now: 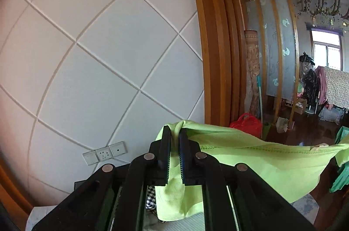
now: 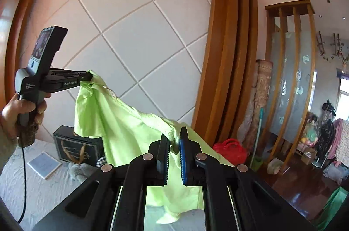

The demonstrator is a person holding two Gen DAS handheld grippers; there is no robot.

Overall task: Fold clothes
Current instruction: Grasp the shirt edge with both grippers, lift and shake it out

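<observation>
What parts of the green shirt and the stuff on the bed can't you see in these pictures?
- Green shirt: its bottom is hidden behind the right gripper in the right wrist view.
- Same shirt, left wrist view: its far end is cut off by the picture edge.
- Checkered cloth: mostly hidden behind the left gripper.

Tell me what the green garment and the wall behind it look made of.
Green garment: thin woven cloth, likely cotton, matte; it drapes softly, with a stitched hem. Wall: smooth white panels, possibly padded or moulded, split by diagonal grooves.
</observation>
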